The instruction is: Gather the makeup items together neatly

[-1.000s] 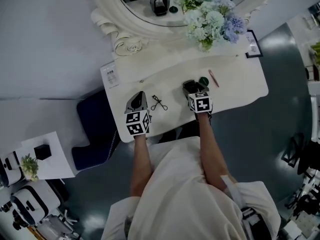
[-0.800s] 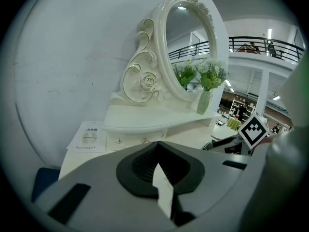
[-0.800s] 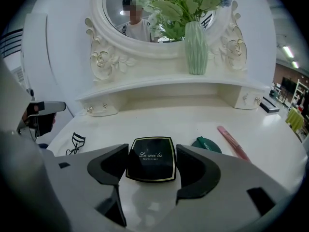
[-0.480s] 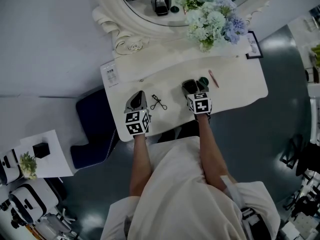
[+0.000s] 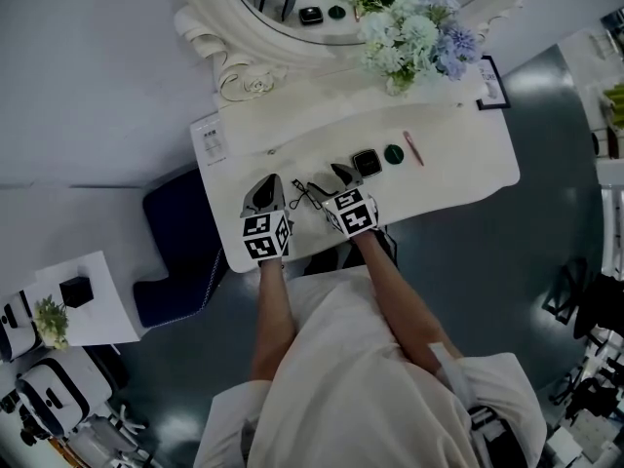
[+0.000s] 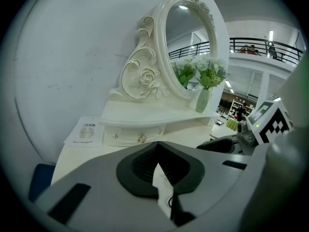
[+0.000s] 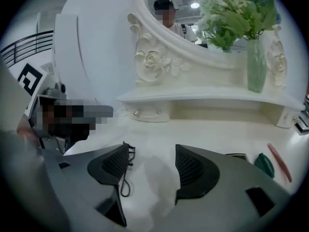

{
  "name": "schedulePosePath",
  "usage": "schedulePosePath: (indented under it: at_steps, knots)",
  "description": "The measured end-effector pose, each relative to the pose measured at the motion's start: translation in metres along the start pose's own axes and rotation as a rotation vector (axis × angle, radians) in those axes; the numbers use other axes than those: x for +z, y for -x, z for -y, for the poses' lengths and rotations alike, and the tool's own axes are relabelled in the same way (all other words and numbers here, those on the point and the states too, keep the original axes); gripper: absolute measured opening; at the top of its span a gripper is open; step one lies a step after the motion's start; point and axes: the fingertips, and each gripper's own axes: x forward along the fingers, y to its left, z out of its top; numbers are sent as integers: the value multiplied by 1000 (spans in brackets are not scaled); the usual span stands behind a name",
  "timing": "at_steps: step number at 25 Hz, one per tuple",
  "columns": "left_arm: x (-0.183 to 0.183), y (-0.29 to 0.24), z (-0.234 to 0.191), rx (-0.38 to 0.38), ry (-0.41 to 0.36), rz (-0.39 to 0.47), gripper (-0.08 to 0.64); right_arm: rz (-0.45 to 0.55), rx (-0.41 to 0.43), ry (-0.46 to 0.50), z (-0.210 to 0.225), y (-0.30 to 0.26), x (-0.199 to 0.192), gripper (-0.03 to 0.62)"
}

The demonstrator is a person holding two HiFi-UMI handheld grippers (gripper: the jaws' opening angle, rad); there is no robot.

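Note:
On the white dressing table lie a black eyelash curler, a black square compact, a green round item and a pink pencil. My right gripper is open just right of the curler. In the right gripper view the curler lies against the left jaw's inner side, with nothing gripped by the right gripper. The green item and pencil show at the right. My left gripper rests shut and empty left of the curler; the left gripper shows its pads closed.
An ornate mirror and a vase of flowers stand on the raised back shelf. A paper leaflet lies at the table's left end, a framed card at the right. A blue stool sits left of the table.
My right gripper has moved left from over the compact to beside the eyelash curler, uncovering the compact. The left gripper has stayed put.

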Motion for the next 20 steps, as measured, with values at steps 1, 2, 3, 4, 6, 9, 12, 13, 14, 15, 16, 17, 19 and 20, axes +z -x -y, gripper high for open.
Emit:
schedulePosePath:
  at_steps: [1, 2, 3, 4, 6, 9, 12, 13, 14, 15, 16, 17, 19, 20]
  knots:
    - [-1, 0, 0, 1, 1, 0, 14, -9, 22, 8, -11, -4, -2, 310]
    - [-1, 1, -1, 1, 2, 0, 14, -16, 43, 16, -22, -8, -3, 310]
    - [-2, 1, -1, 0, 2, -1, 14, -23, 64, 25, -32, -11, -4, 310]
    - [-3, 2, -1, -1, 2, -2, 14, -30, 85, 35, -41, -14, -6, 310]
    - [-5, 4, -2, -1, 2, -5, 14, -42, 117, 53, -54, -19, -7, 310]
    - [-5, 8, -6, 7, 3, -7, 14, -44, 118, 76, -63, -24, -1, 282]
    - [-5, 11, -12, 17, 2, -6, 14, -41, 85, 110, -60, -26, 3, 155]
    - [-5, 12, -13, 19, 1, -5, 14, -47, 82, 111, -60, -26, 2, 155]
    - [-4, 13, -15, 20, 0, -4, 14, -53, 78, 112, -60, -27, 1, 146]
    - [-4, 14, -15, 20, -2, -4, 14, -59, 74, 113, -59, -28, 0, 130]
    - [-4, 14, -16, 20, -4, -4, 14, -65, 72, 114, -60, -28, -1, 117]
    - [-4, 15, -16, 20, -6, -5, 14, -71, 76, 112, -60, -29, -2, 110]
    - [-4, 16, -17, 19, -8, -7, 14, -83, 88, 105, -62, -31, -4, 89]
    - [-5, 16, -17, 18, -7, -9, 14, -88, 92, 103, -62, -31, -5, 65]
